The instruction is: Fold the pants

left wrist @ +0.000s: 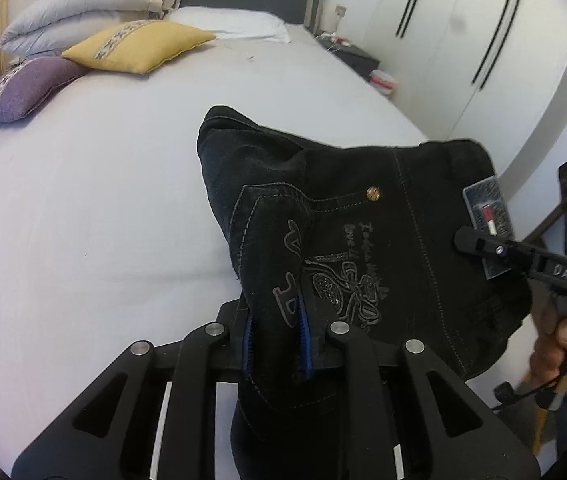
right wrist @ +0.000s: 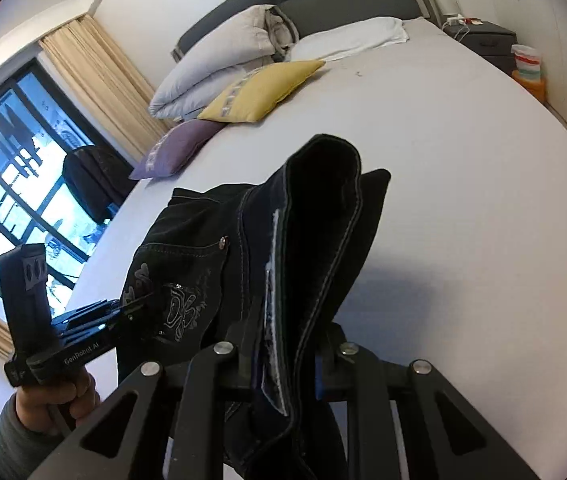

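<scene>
Two grips on black pants point(left wrist: 323, 208) over bed point(left wrist: 83, 200): left hand-held gripper point(left wrist: 279, 340) clamping pocket edge, right hand-held gripper point(right wrist: 287, 364) clamping waistband.

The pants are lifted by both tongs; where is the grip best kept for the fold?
Keep both at the waistband end of the pants: left tongs on the embroidered pocket edge, right tongs on the corner by the patch, each coming from below. That probably lets the legs hang straight.
</scene>
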The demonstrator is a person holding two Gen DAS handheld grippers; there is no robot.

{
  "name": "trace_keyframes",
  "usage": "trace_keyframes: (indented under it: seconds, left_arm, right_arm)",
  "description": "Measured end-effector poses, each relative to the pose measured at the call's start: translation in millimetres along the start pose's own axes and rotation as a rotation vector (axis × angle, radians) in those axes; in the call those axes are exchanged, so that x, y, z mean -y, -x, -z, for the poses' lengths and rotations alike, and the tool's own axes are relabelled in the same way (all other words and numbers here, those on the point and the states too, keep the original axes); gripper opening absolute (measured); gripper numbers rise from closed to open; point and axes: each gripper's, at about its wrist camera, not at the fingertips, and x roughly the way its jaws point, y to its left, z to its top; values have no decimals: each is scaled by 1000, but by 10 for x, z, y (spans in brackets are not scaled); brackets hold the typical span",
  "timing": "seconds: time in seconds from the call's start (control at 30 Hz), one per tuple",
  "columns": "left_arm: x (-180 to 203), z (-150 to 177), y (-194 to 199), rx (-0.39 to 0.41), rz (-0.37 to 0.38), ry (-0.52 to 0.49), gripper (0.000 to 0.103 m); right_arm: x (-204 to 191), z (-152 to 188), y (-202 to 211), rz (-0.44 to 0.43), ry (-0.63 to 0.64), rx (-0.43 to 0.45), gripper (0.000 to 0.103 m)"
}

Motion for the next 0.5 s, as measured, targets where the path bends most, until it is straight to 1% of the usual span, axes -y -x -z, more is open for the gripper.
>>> trace_keyframes:
  seconds: [0.07, 0.1, 0.23, 0.3, 0.47, 0.5]
  left_arm:
    - [16, -25, -226, -25, -16, 3, 17]
    - [149, -50, -444, -45, -24, 4, 17]
    - [231, 13, -854, -95, -58, -16, 18]
    - [239, 11, -986, -98, -69, -14, 20]
    - [202, 44, -1043, -97, -93, -25, 26]
    - [193, 55, -1056, -96, -98, -22, 27]
  right_arm:
    - [196, -63, -188, 10, -37, -23, 21]
    - [274, -69, -264, 16, -52, -33, 21]
    - [635, 6, -614, 58, -109, -88, 21]
    - [757, 63, -704, 63, -122, -87, 23]
    - [853, 136, -764, 61, -125, -80, 30]
    - [857, 138, -771, 67, -126, -79, 33]
